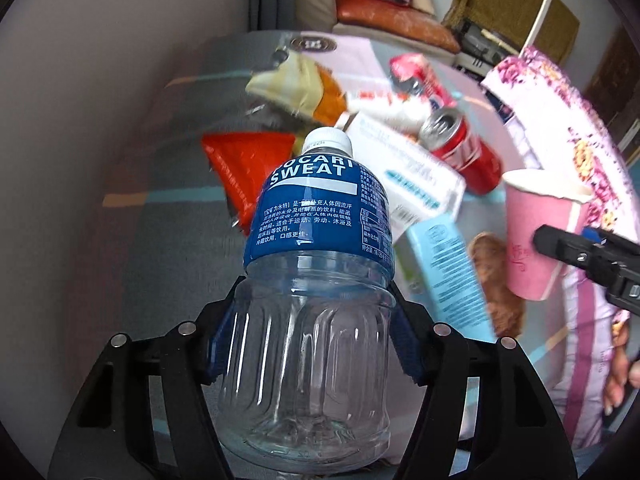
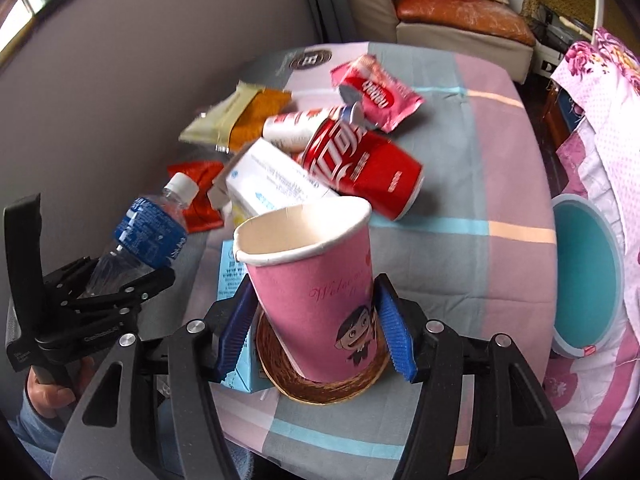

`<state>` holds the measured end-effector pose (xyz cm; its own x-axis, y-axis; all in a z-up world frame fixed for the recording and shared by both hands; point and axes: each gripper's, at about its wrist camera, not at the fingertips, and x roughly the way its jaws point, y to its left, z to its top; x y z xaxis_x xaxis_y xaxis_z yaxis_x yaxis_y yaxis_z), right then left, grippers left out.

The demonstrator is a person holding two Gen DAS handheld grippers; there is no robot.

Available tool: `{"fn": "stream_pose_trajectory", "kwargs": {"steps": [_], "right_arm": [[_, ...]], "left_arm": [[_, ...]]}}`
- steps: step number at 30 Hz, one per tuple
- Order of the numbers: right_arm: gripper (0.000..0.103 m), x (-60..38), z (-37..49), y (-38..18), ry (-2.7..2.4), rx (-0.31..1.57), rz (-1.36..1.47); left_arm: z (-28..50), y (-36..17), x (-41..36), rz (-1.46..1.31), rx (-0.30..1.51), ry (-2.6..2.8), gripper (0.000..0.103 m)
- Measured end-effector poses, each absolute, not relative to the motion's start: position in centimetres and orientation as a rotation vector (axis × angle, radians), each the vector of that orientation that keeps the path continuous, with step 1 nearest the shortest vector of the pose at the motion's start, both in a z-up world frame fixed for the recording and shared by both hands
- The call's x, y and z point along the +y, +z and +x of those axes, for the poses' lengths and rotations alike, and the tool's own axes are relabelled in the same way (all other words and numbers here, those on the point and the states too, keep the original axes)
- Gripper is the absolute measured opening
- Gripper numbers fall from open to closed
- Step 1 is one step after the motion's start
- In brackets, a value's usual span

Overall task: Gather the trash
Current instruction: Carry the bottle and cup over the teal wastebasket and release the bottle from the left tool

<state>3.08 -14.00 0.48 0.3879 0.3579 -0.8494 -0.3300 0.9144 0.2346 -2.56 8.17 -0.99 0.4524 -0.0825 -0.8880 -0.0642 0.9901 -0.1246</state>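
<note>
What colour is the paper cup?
Pink outside, white inside, with a little cartoon figure; the paper cup shows best in the right wrist view.

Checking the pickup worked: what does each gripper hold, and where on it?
The left gripper grips the empty plastic bottle by its clear ribbed lower body. The right gripper holds the pink paper cup by its lower sides.

one clear plastic bottle (image 1: 316, 264) with a blue label. one pink paper cup (image 2: 320, 292). one red soda can (image 2: 360, 168) lying on its side. two cartons: one white (image 2: 272, 184), one light blue (image 1: 452, 276). one small white-and-red drink bottle (image 2: 296, 126). three wrappers: one pink-red (image 2: 380, 92), one yellow-orange (image 2: 240, 116), one red (image 1: 248, 164). one round woven coaster (image 2: 320, 388). one teal bin (image 2: 588, 276) off the bed's right edge. two black grippers, the left (image 1: 312, 320) and the right (image 2: 316, 336).
</note>
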Motion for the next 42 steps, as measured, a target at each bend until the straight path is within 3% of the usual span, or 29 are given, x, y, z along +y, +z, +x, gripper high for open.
{"fn": "stream_pose_trajectory", "kwargs": {"steps": [14, 27, 42], "right_arm": [[0.057, -30.7, 3.0, 4.7, 0.15, 0.908, 0.276], [0.057, -45.1, 1.5, 2.2, -0.085, 0.849, 0.47], [0.057, -48.7, 3.4, -1.4, -0.134, 0.914, 0.502]], "left_arm": [[2.6, 3.0, -5.6, 0.009, 1.059, -0.288, 0.066], [9.2, -2.3, -25.8, 0.236, 1.173, -0.571, 0.066], [12.1, -6.5, -33.2, 0.288, 1.252, -0.608, 0.069]]}}
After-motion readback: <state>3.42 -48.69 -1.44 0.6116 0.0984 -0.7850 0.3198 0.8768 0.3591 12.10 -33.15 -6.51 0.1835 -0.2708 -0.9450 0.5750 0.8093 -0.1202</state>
